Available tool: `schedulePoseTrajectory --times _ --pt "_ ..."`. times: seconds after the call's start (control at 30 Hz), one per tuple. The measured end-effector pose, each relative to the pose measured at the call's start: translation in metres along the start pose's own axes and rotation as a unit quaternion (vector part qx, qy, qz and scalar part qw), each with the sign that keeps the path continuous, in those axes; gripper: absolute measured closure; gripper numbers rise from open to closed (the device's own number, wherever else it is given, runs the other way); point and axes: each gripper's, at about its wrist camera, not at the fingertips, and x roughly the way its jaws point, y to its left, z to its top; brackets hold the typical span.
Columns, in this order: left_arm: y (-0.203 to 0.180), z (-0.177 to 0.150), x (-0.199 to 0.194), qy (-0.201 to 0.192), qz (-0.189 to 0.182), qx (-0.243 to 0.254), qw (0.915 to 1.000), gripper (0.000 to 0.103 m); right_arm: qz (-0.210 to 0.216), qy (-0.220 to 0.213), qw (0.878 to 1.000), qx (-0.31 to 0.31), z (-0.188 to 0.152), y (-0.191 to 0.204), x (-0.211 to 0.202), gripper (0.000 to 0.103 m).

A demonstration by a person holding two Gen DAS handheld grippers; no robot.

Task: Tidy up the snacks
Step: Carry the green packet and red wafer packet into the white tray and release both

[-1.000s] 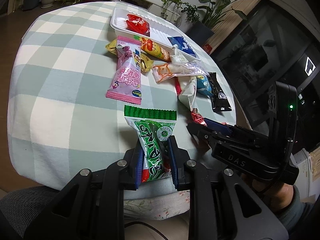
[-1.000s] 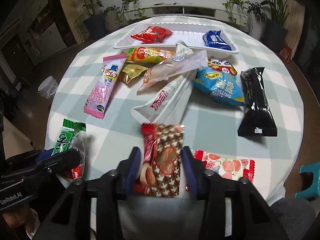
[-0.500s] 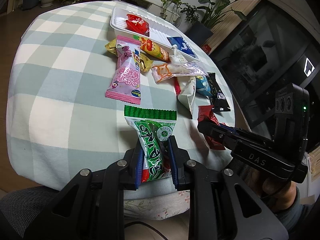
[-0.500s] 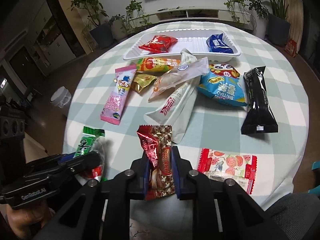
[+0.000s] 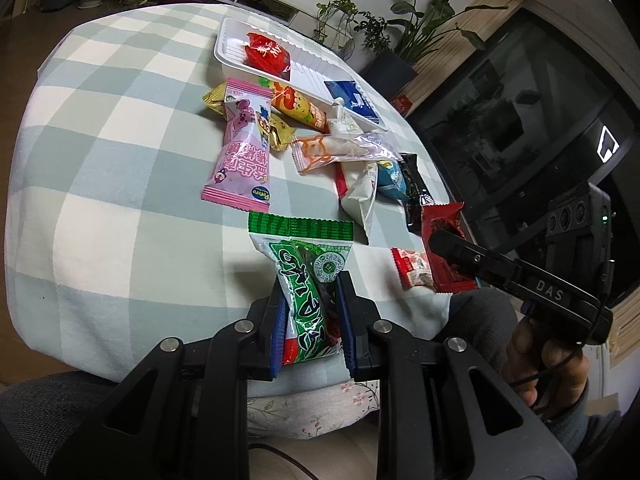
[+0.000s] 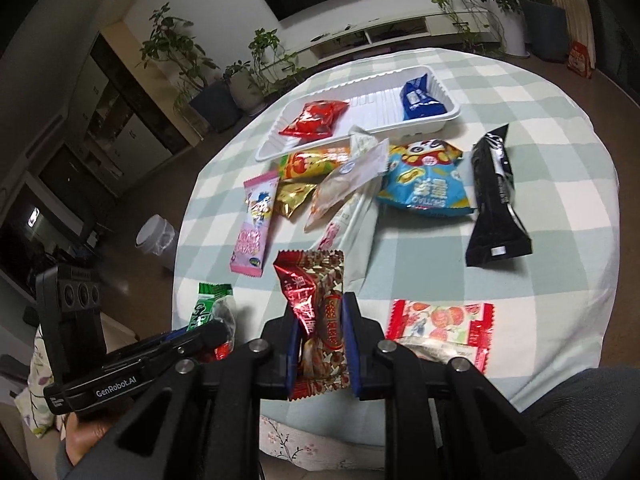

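Since a second ago the right gripper [image 6: 320,340] has clamped shut on the crinkled red-and-brown foil snack packet [image 6: 316,316] and lifted it clear of the round table under its pale green-and-white checked cloth [image 5: 100,184]. The left gripper [image 5: 310,324] stays closed on the glossy green-and-white plastic snack bag [image 5: 306,280], held near the table's front edge. Both hands appear to be mid-pickup, each loaded. The next move likely calls for carrying both packets across the table to the white ribbed plastic tray [image 6: 428,128] at the far side, where a red packet [image 6: 314,120] and a blue packet [image 6: 420,98] already lie. The tray's middle is bare; loose wrappers crowd the path between, so a high carry seems wise.
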Motion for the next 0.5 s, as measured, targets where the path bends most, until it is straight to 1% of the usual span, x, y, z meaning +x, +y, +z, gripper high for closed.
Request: schedulePoseTrajectory --times 0.17,0.3,0.5 --pt "-0.004 0.011 -0.006 -0.006 -0.005 -0.002 1.0 0.082 0.004 -0.003 0.999 0.034 0.006 -0.024 -0.006 0.082" --pt "-0.005 0.031 -0.016 -0.019 -0.011 -0.001 0.9998 0.082 0.006 -0.015 0.998 0.055 0.014 -0.043 -0.015 0.082" --pt "-0.003 0.086 -0.031 -0.046 -0.006 0.008 0.9989 0.082 -0.003 -0.048 0.995 0.086 0.038 -0.076 -0.039 0.082"
